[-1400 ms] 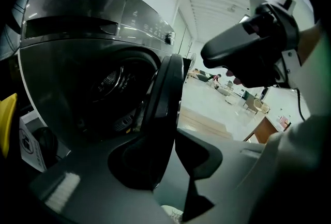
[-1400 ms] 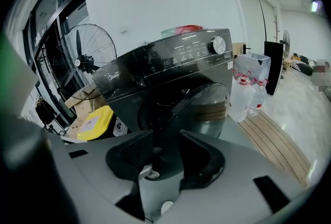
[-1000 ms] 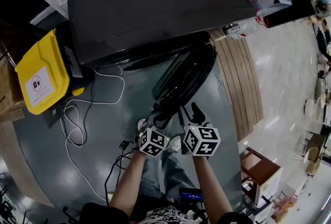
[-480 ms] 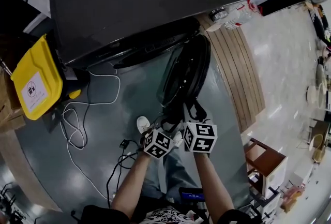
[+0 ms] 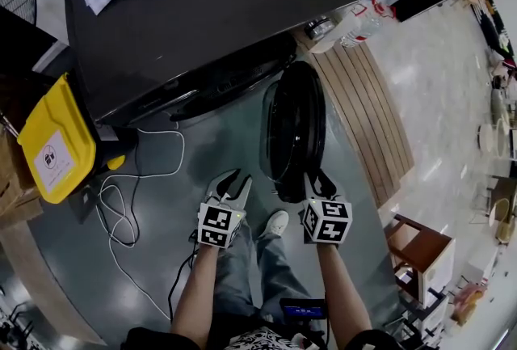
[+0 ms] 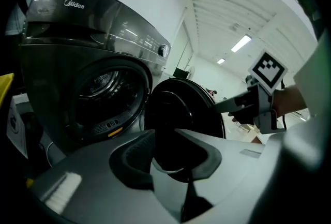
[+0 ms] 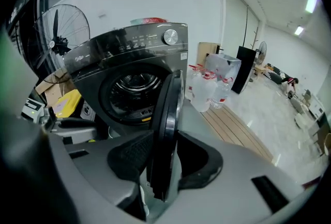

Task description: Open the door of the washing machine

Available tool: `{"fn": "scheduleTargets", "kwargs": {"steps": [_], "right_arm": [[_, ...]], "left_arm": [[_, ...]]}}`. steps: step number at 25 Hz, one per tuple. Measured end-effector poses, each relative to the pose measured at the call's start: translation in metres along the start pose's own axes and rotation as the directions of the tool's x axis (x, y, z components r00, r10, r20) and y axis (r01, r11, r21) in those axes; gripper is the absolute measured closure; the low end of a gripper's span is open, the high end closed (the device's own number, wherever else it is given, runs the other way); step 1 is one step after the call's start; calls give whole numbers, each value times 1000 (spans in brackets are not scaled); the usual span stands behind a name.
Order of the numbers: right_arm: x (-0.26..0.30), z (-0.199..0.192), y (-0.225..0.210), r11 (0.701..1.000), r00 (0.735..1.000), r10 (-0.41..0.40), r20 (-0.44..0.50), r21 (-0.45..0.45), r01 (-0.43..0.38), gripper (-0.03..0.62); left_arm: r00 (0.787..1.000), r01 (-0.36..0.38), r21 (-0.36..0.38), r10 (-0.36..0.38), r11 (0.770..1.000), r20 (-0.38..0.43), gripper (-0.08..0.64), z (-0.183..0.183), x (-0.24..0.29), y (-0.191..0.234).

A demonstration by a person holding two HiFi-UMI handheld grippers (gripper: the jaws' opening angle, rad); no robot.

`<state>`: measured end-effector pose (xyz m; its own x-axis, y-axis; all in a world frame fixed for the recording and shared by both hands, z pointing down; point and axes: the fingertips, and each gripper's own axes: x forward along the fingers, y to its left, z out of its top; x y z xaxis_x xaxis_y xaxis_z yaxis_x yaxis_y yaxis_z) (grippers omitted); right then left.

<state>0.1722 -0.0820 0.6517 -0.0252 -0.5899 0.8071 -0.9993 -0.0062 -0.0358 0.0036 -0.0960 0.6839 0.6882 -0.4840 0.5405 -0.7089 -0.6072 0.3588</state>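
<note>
Since a second ago the door (image 5: 295,130) has swung from a slant to stand nearly square to the machine (image 5: 202,17), and the left gripper (image 5: 232,179) has come off it and drawn back to the left.

Nearest me are the person's two forearms, reaching down and forward. The left gripper holds nothing. Its jaws are parted a good way, and in its own view the dark round of the door (image 6: 181,114) shows through the gap, well clear of both pads. The right gripper (image 5: 317,181) is the one at work. In its view the door (image 7: 166,109) stands edge-on between the jaws, which are closed onto the rim at its free edge.

From there the door runs straight away from the person to its hinge on the right of the opening, so its long axis points at the machine. The drum (image 6: 106,88) lies open to the left of it. Any further swing, I'd judge, goes to the person's right and belongs to the right gripper. The left one is beside the door's inner face but apart from it.

To my eye the opening is all but done, and letting go is what remains.

Beyond, a yellow bin (image 5: 52,138) and a white cable (image 5: 121,187) sit left of the machine, with wooden boards (image 5: 363,114) on the right.
</note>
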Motion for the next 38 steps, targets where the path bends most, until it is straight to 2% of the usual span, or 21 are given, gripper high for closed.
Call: {"fn": "scheduleTargets", "kwargs": {"steps": [5, 16, 22, 30, 33, 35, 38], "right_arm": [[-7, -2, -41, 998, 998, -61, -4, 13, 61, 451], [-13, -5, -104, 976, 981, -194, -21, 100, 195, 440], [-13, -1, -126, 955, 964, -265, -25, 135, 266, 444], [-13, -2, -132, 949, 961, -275, -31, 152, 276, 443], [-17, 0, -127, 955, 959, -281, -47, 86, 284, 484], [-25, 8, -119, 964, 966, -257, -23, 60, 258, 485], [-41, 19, -92, 981, 986, -162, 41, 112, 156, 487]], "left_arm": [[998, -49, -38, 50, 998, 26, 448, 11, -2, 19], [992, -111, -121, 117, 986, 38, 462, 8, -10, 52], [991, -114, -121, 122, 986, 62, 462, 19, -12, 61], [985, -111, -95, 122, 989, 125, 462, 45, -22, 54], [980, -127, -88, 139, 988, 145, 460, 55, -27, 54], [976, -134, -93, 147, 987, 162, 448, 63, -32, 52], [970, -121, -108, 141, 987, 197, 434, 81, -47, 41]]}}
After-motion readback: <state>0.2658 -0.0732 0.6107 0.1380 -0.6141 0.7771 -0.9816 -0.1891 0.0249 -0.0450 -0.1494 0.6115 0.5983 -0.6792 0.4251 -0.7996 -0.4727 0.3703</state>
